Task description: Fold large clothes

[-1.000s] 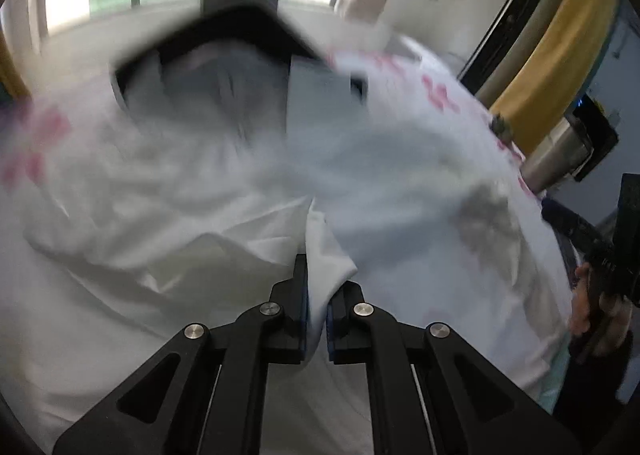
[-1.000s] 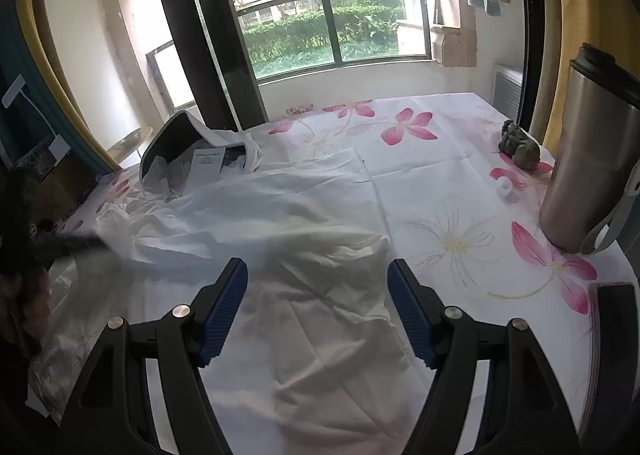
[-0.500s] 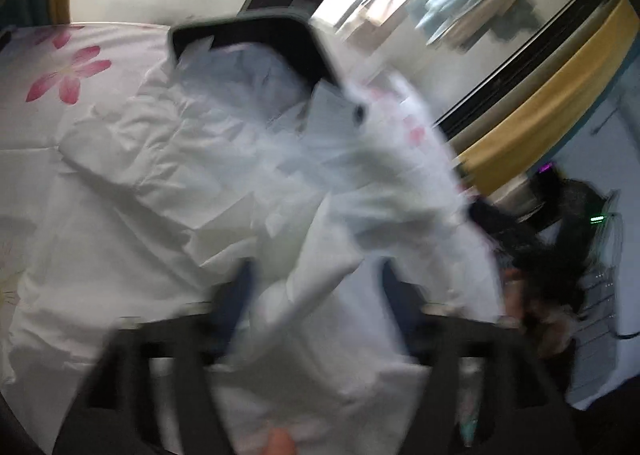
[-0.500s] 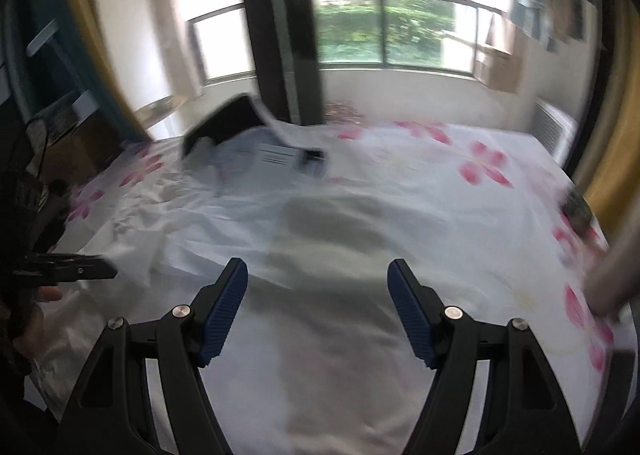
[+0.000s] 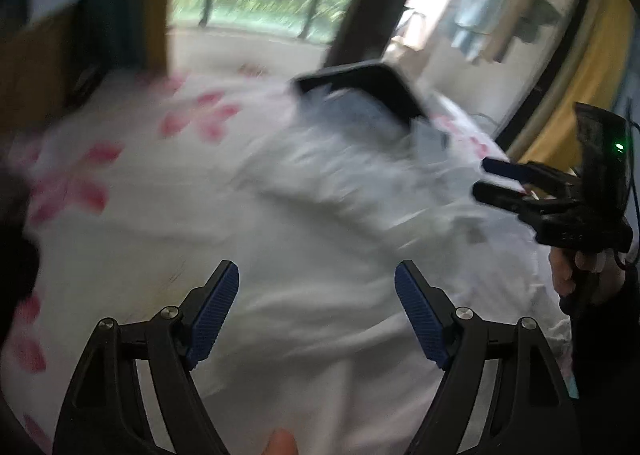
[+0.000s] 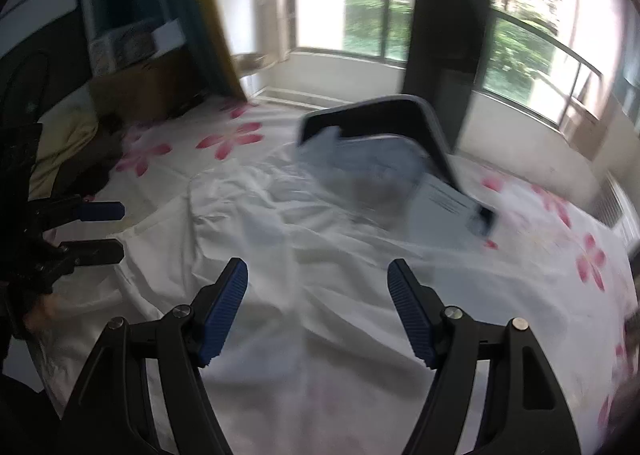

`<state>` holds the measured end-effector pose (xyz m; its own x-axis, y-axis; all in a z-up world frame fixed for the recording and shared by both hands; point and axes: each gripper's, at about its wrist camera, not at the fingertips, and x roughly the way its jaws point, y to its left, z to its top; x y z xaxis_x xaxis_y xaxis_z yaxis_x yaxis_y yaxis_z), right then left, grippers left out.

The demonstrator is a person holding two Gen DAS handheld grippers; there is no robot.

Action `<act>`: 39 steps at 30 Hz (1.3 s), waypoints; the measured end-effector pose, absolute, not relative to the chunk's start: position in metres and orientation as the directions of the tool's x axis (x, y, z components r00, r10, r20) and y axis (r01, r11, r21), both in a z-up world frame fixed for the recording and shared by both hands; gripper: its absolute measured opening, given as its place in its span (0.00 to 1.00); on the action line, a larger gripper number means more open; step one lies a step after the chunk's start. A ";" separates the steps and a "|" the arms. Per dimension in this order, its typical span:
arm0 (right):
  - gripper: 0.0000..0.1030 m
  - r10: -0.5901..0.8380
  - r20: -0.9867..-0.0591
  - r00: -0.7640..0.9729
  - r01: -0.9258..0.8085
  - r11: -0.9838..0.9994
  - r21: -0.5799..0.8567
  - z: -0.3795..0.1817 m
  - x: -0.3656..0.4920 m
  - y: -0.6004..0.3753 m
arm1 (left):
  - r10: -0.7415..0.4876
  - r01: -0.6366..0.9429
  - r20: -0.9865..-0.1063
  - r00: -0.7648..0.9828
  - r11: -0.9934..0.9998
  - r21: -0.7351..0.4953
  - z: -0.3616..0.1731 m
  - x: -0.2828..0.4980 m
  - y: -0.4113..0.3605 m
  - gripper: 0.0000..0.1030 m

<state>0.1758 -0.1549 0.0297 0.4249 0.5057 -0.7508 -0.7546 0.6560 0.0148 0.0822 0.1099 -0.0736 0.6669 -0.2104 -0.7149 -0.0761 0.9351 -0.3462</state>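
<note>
Left wrist view: the left gripper (image 5: 316, 311) stands with its jaws spread wide and nothing between the pads, poised above the white garment (image 5: 320, 255), which lies spread and rumpled over the flowered cloth (image 5: 80, 191) of the bench; at the far end a black hanger-like collar piece (image 5: 360, 83) sits at the garment's neck, and at the right edge the right gripper (image 5: 500, 183) enters, held in a hand (image 5: 580, 275). The picture is blurred, so finer creases cannot be read. Right wrist view: the right gripper (image 6: 318, 311) is likewise parted and empty above the middle of the garment (image 6: 320, 255), whose left edge lies folded inward; the left gripper (image 6: 100, 231) shows at the left margin, jaws apart, beside that edge. Judged step: between folds, both grippers free and repositioning. The next move probably calls for choosing a fresh edge or corner, lowering onto a single layer, and closing firmly before carrying it across
</note>
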 end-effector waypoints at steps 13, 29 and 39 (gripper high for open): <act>0.48 0.471 -0.823 0.318 -0.889 0.449 -0.087 -0.012 0.170 -0.013 | -0.060 -0.262 -0.707 0.705 0.904 -0.338 -0.085 0.056 0.171 0.80; 0.08 0.560 -0.656 0.507 -0.759 0.651 -0.031 0.044 0.193 -0.142 | -0.156 -0.106 -0.735 0.660 0.949 -0.297 -0.087 0.113 0.121 0.33; 0.08 0.549 -0.684 0.481 -0.669 0.733 0.117 0.021 0.208 -0.199 | -0.258 0.023 -0.747 0.612 0.951 -0.309 -0.065 0.154 0.060 0.33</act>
<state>0.2078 -0.1986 0.0214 0.4811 0.5485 -0.6839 -0.6695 0.7335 0.1174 0.1543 0.0598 -0.0647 0.6123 -0.2577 -0.7474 0.0227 0.9507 -0.3092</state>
